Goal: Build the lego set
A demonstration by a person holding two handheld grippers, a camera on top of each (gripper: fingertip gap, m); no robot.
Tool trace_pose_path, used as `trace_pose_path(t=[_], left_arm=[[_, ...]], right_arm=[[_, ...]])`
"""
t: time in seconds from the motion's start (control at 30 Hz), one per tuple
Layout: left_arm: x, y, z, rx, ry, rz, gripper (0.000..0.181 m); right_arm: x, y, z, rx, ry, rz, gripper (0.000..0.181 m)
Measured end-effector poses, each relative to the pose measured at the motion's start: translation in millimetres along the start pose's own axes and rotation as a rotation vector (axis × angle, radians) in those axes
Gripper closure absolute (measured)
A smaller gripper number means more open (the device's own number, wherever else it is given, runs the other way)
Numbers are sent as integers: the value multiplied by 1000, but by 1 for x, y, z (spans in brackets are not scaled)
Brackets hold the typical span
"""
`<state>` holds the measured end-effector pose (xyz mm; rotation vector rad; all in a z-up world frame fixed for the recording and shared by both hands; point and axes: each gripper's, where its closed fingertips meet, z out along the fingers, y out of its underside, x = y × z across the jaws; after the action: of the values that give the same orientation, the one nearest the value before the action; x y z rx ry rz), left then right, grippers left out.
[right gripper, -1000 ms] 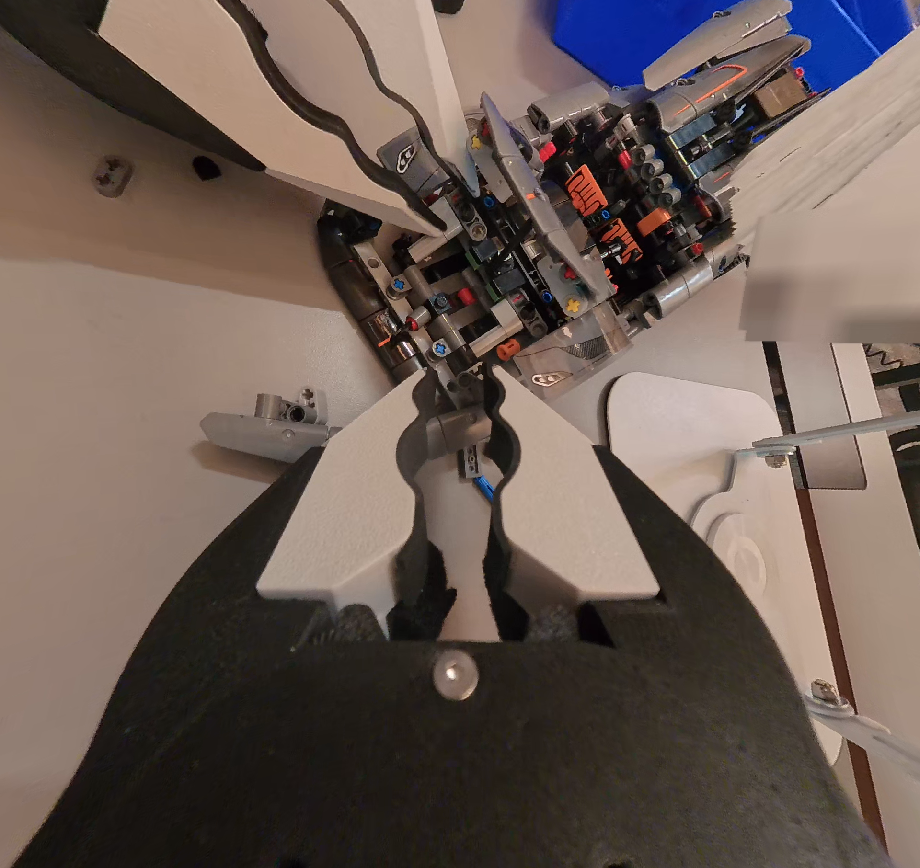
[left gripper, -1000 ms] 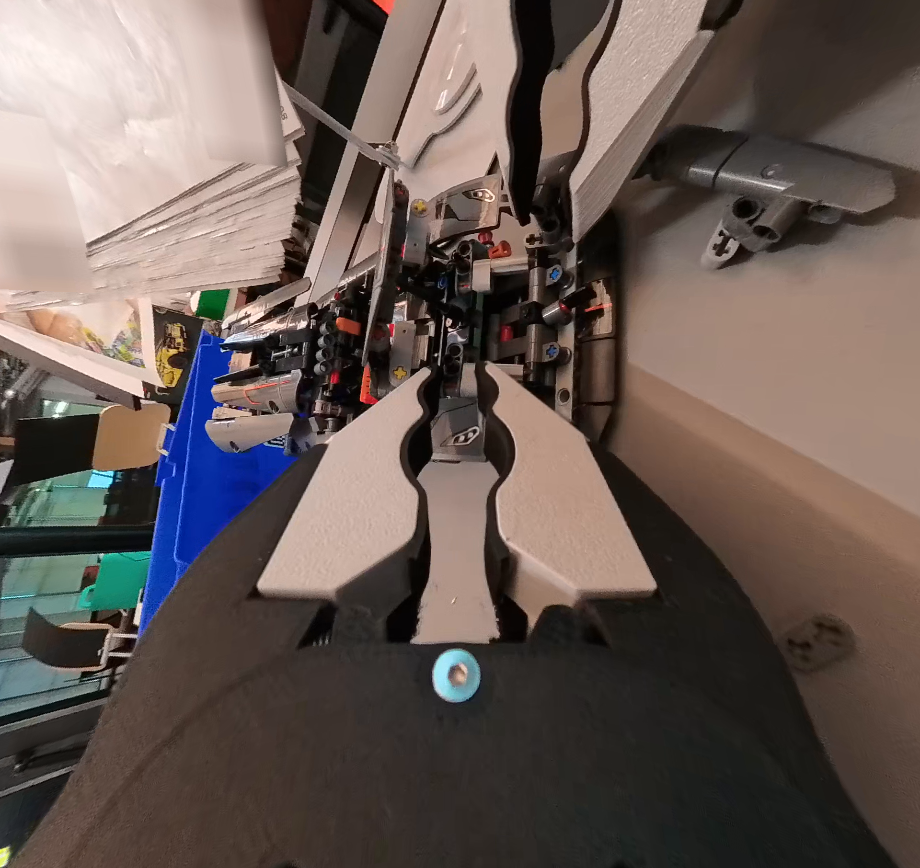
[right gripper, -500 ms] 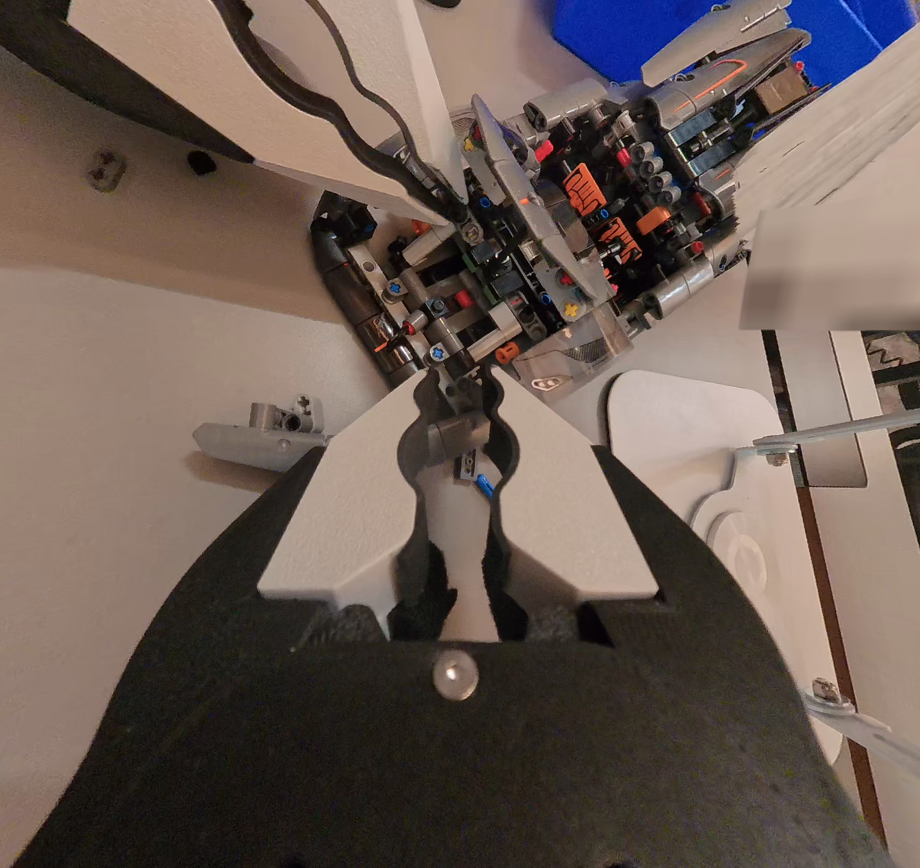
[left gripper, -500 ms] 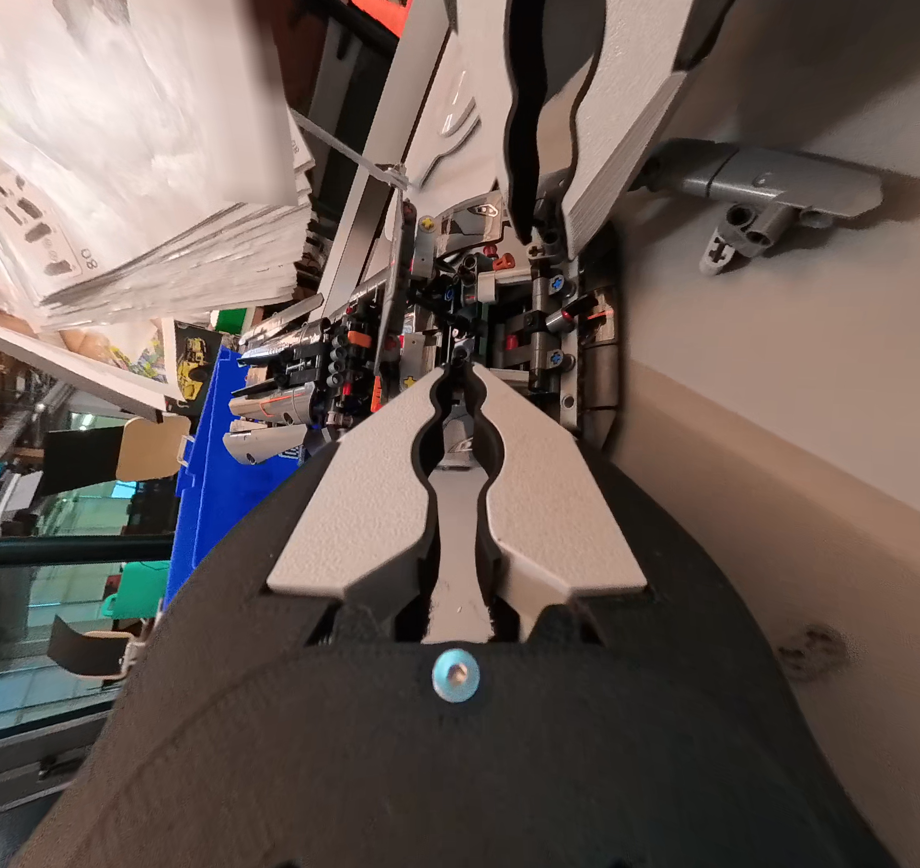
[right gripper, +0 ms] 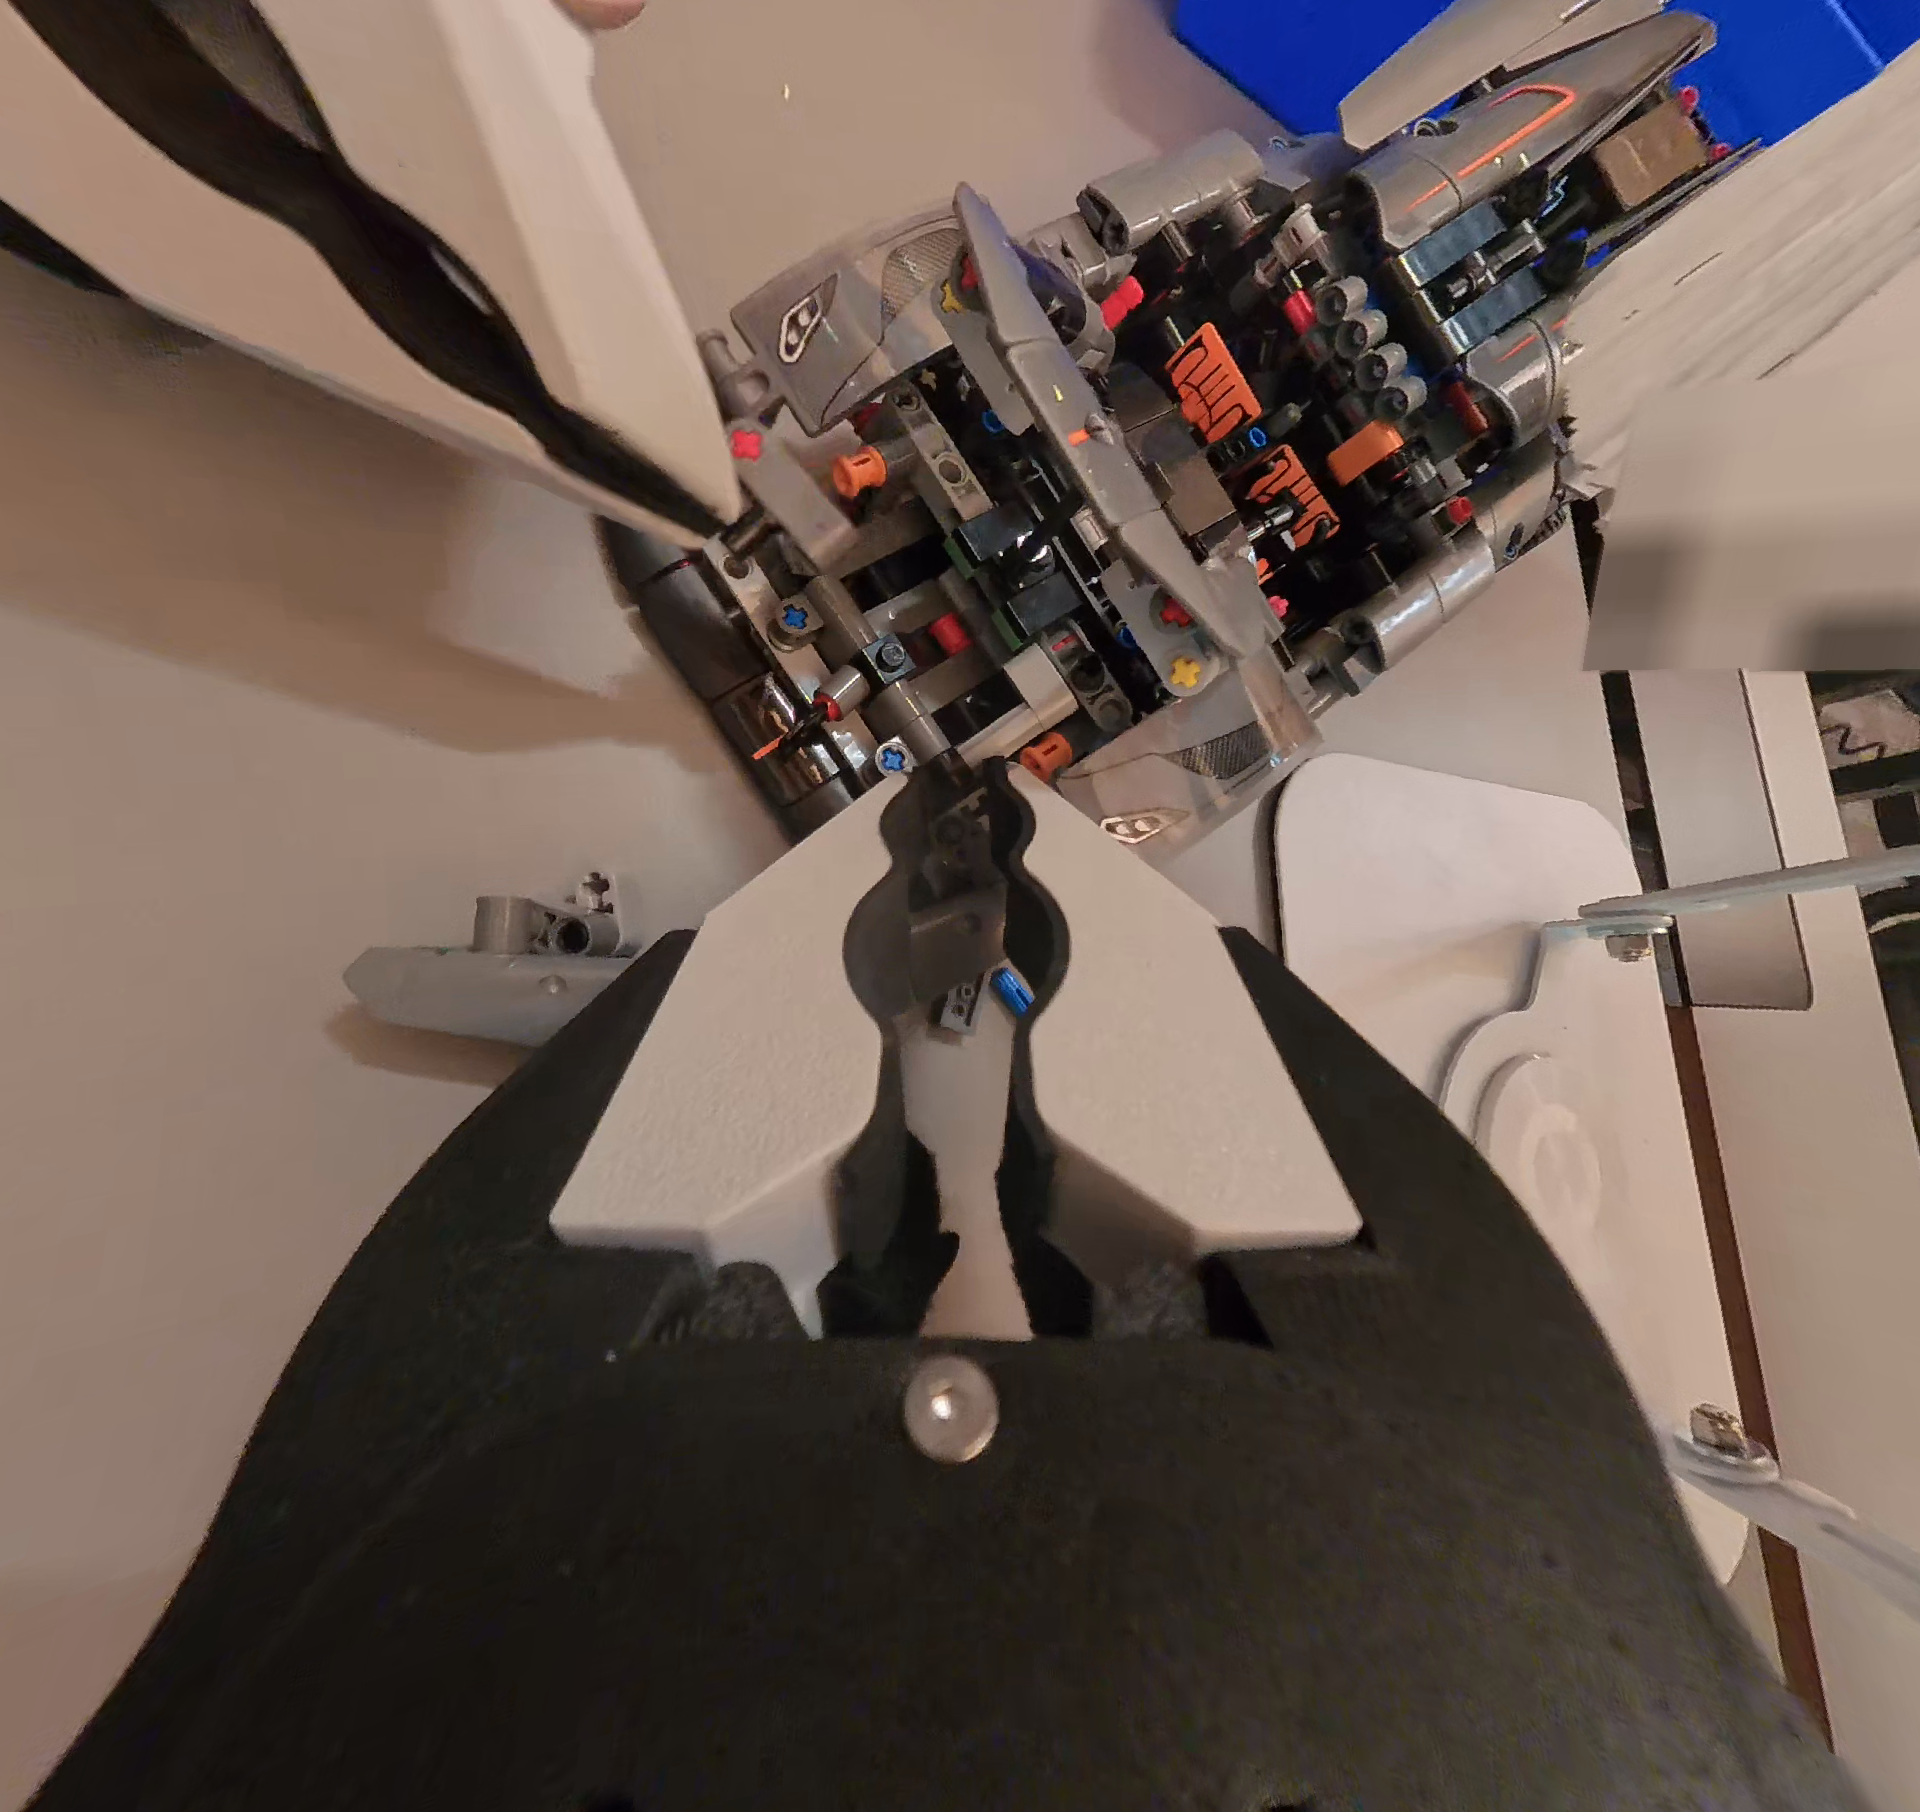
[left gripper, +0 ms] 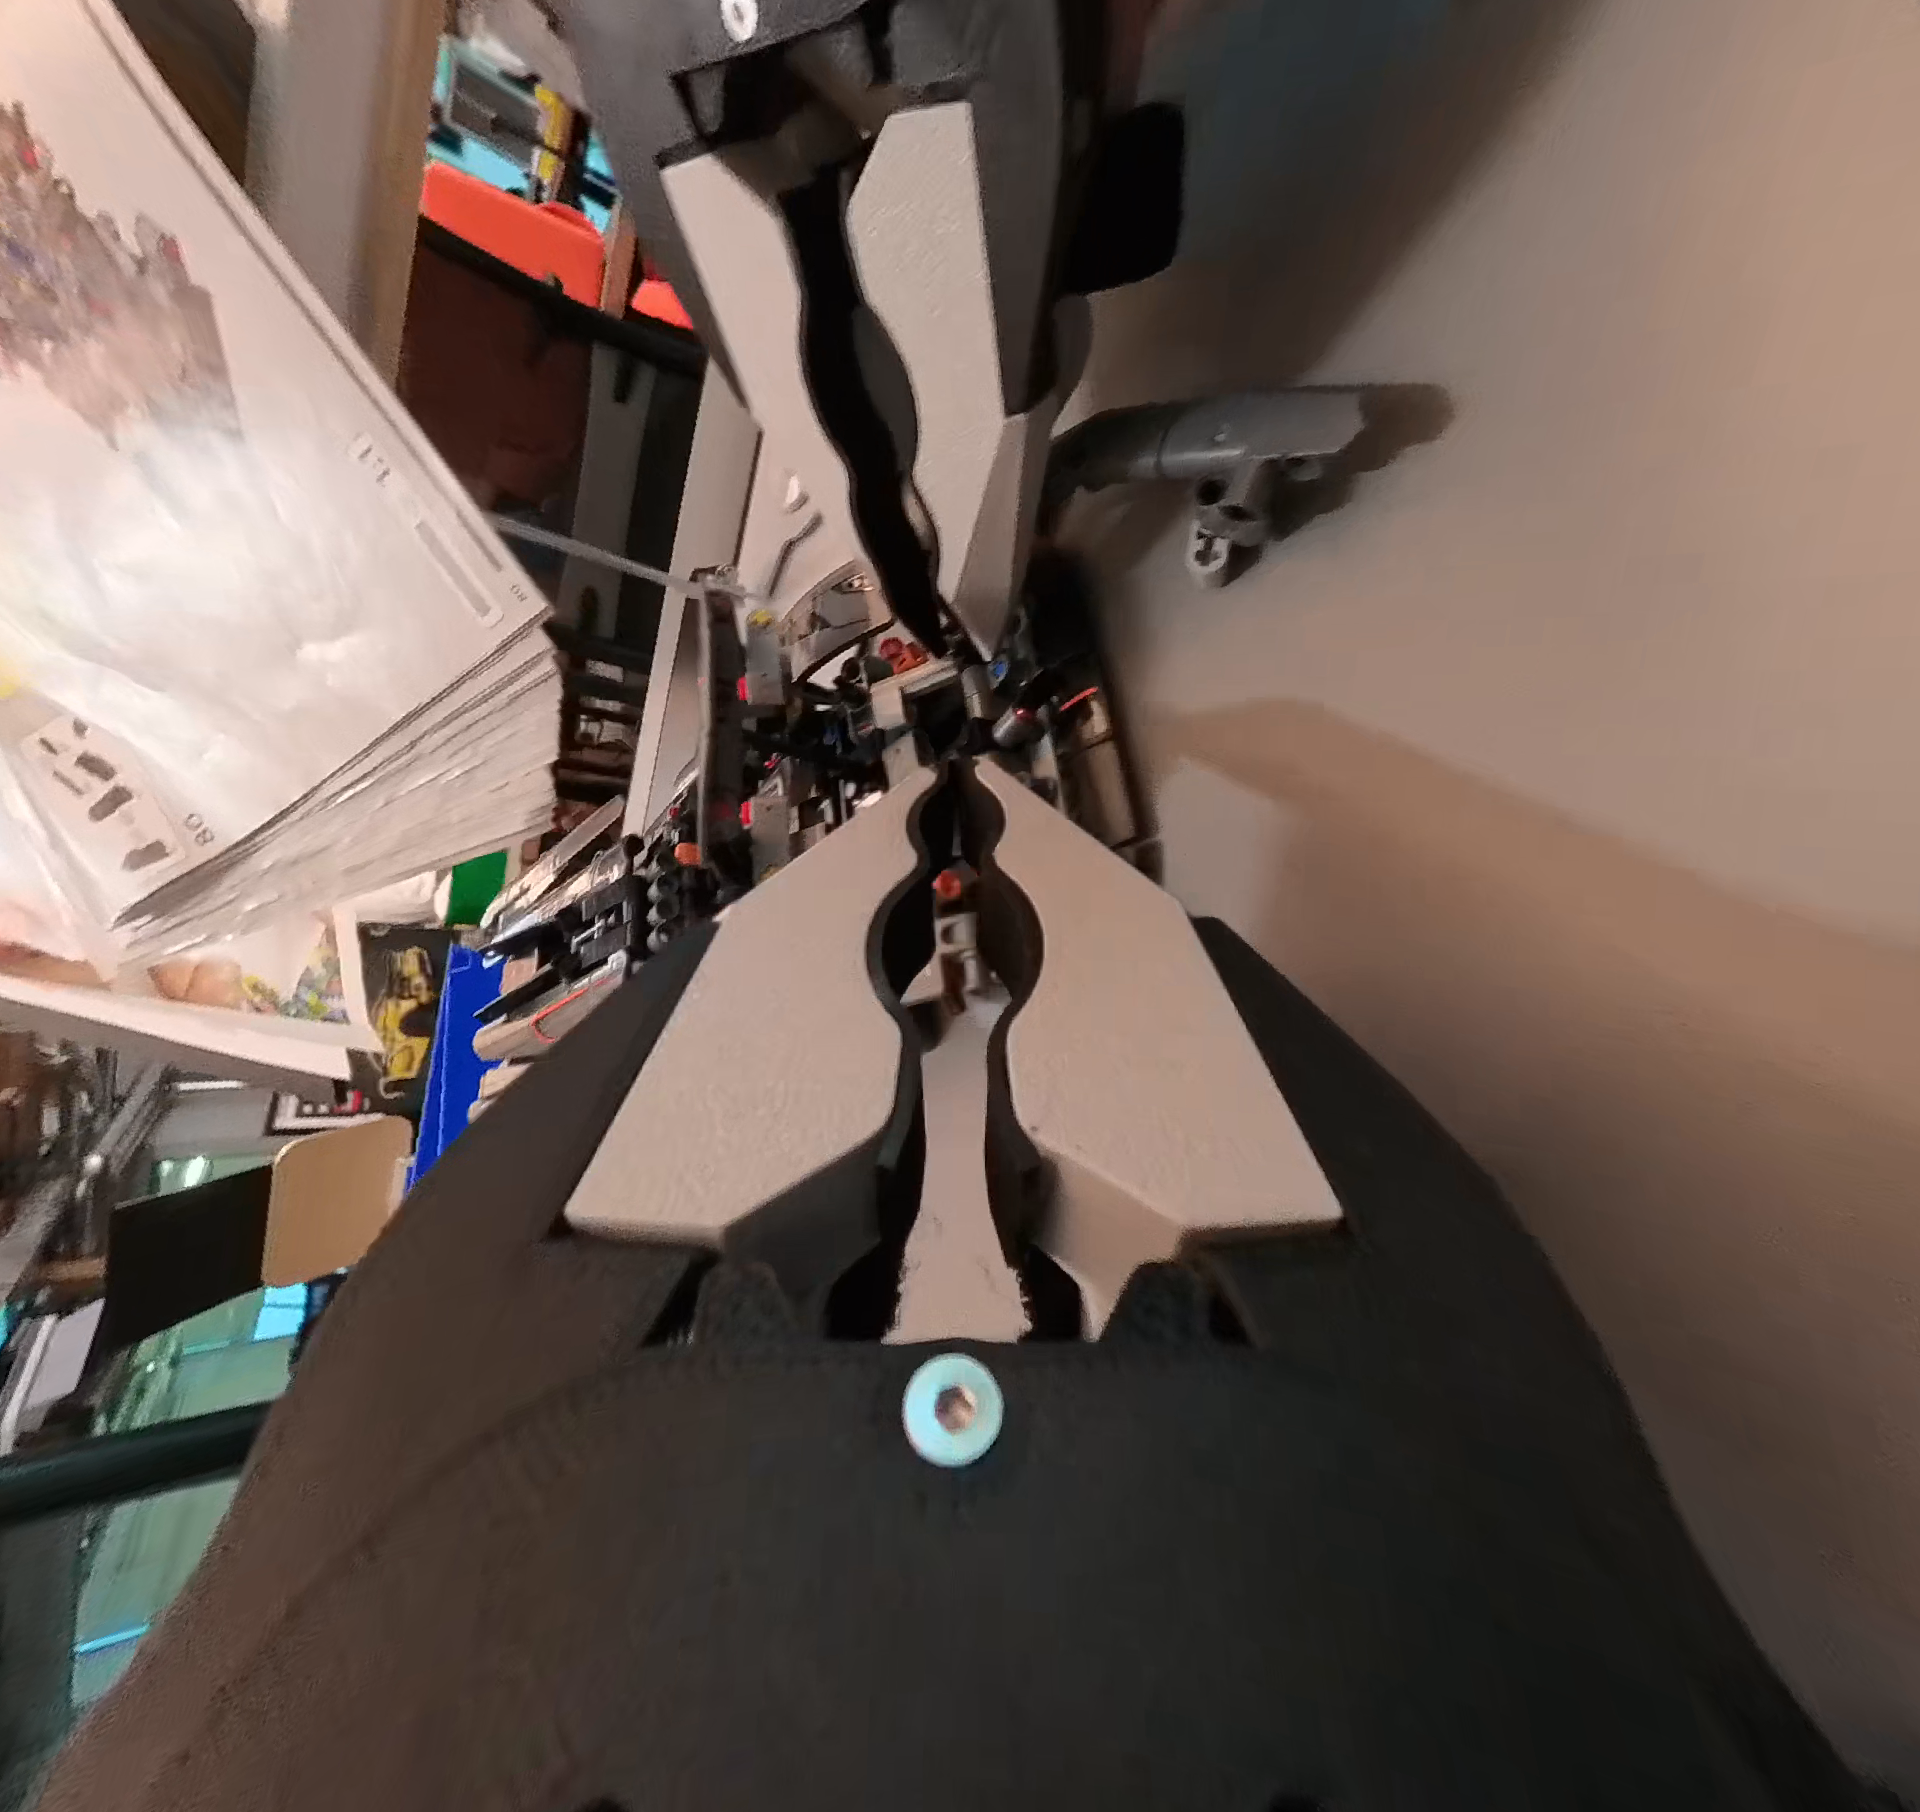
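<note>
A: Where's the model [right gripper: 1091, 515]?

B: On the table [right gripper: 208, 879], nose end between both grippers, tail against the blue bin [right gripper: 1351, 6]. Its top is uncovered, beams and pins showing.

A: The right gripper [right gripper: 961, 796]?

B: Its jaws are clamped on a small grey piece [right gripper: 951, 915] (a blue pin sticks out behind it), tip touching the front frame. My guess: it's being pressed into a hole there.

A: And the left gripper [left gripper: 961, 791]?

B: Nearly closed, tips together at the model's edge, with some grey-and-red part between the jaws. Whether it truly grips that, I cannot tell. It faces the right one, so I'd judge it braces the model against the push.

A: Anything loose?

B: A grey panel [right gripper: 488, 967] lies just beside the right gripper, likely waiting its turn. The manual [left gripper: 260, 619] leans on the left.
</note>
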<state>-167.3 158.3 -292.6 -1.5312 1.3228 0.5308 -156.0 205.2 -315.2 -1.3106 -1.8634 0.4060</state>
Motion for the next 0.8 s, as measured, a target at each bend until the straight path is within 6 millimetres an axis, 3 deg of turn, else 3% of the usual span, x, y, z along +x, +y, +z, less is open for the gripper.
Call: trace_pose_path(t=[0.17,0.37,0.57,0.8], left_arm=[[10,-2,1,2,39,25,181],[-2,-5,-2,32,-14,-13,180],[-2,-3,1,38,16,-77,174],[13,-10,2,59,83,-54,178]], right_arm=[[0,1,-2,13,-13,25,172],[0,1,-2,12,-11,20,172],[0,2,-2,11,-9,22,172],[0,2,-2,15,-9,23,172]])
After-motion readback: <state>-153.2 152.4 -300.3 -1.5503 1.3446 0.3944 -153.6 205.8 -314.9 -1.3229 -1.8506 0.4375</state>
